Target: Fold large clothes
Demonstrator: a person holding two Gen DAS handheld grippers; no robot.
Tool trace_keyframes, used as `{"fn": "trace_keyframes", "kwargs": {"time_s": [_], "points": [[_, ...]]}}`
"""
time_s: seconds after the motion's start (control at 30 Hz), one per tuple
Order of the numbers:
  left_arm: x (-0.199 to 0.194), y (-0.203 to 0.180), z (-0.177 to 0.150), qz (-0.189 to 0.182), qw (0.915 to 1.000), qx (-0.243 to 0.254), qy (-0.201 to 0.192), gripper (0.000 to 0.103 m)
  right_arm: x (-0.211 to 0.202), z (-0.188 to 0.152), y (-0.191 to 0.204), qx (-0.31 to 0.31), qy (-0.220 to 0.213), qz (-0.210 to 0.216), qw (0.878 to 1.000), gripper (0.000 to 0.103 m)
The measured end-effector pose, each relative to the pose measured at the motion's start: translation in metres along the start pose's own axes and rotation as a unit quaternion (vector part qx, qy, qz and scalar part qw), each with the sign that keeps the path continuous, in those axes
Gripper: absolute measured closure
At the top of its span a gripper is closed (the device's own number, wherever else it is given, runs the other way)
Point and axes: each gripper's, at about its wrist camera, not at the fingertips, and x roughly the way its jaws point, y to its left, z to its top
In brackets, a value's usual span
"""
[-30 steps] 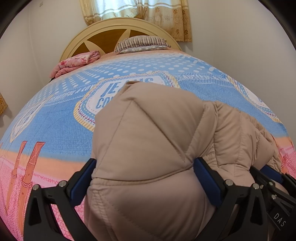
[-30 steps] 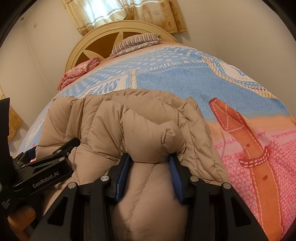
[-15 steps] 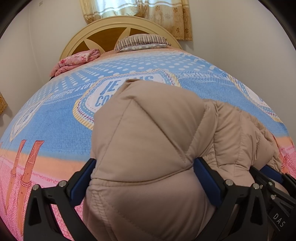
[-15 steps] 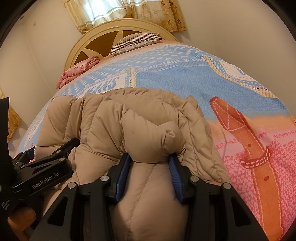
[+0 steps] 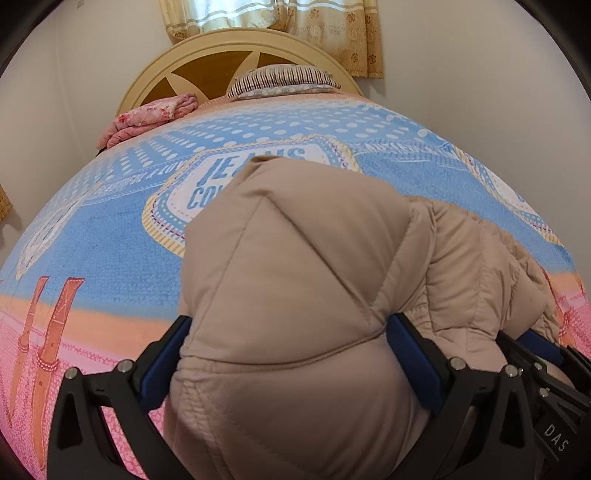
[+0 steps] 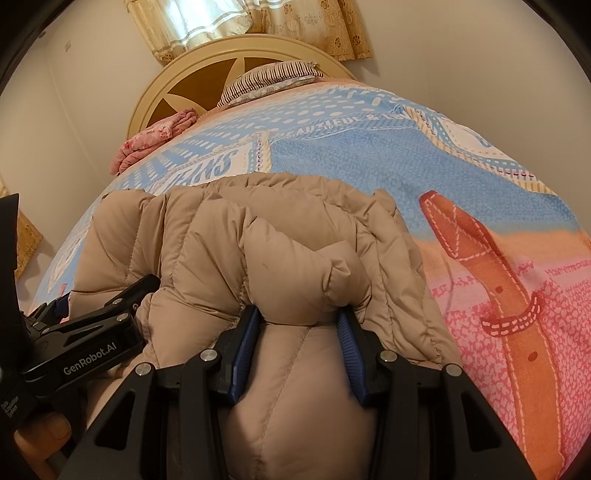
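My left gripper (image 5: 288, 347) and right gripper (image 6: 297, 332) each clamp a thick fold of the beige puffer jacket (image 5: 314, 280); pillow (image 5: 282, 79) lies at twelve o'clock.

This is a bedroom in a home. A bed (image 5: 110, 236) fills most of both views, covered by a blue, orange and pink printed bedspread (image 6: 369, 155) with lettering and belt motifs. At its far end stands a rounded cream and brown wooden headboard (image 5: 207, 55), with a striped pillow (image 5: 284, 77) and a folded pink floral blanket (image 5: 147, 118) before it. Patterned beige curtains (image 6: 295, 22) hang above, against plain pale walls (image 5: 461, 74).
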Motion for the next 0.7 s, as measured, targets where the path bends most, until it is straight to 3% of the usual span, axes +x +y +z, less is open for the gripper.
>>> {"fn": "trace_keyframes", "kwargs": {"time_s": [0.17, 0.23, 0.3, 0.4, 0.5, 0.7], "points": [[-0.003, 0.005, 0.005, -0.023, 0.9996, 0.002, 0.018, 0.0, -0.006, 0.006, -0.001, 0.0, 0.014, 0.011, 1.0, 0.056], [-0.013, 0.015, 0.005, -0.05, 0.9984, 0.003, 0.027, 0.0, -0.016, 0.008, 0.0, -0.007, 0.014, 0.018, 1.0, 0.051], [-0.029, 0.025, 0.001, -0.078, 0.9968, 0.009, 0.014, 0.0, -0.032, 0.008, -0.003, -0.009, 0.001, 0.029, 1.0, 0.038], [-0.052, 0.045, -0.011, -0.108, 0.9941, 0.011, -0.009, 0.0, -0.061, 0.005, -0.018, 0.005, -0.038, 0.039, 0.999, 0.028], [-0.064, 0.068, -0.033, -0.158, 0.9873, 0.007, -0.01, 0.0, -0.074, 0.001, -0.043, 0.028, -0.044, 0.035, 0.998, 0.027], [-0.054, 0.089, -0.06, -0.252, 0.9669, -0.032, 0.017, 0.0, -0.059, -0.011, -0.073, 0.059, 0.004, 0.06, 0.996, 0.027]]}}
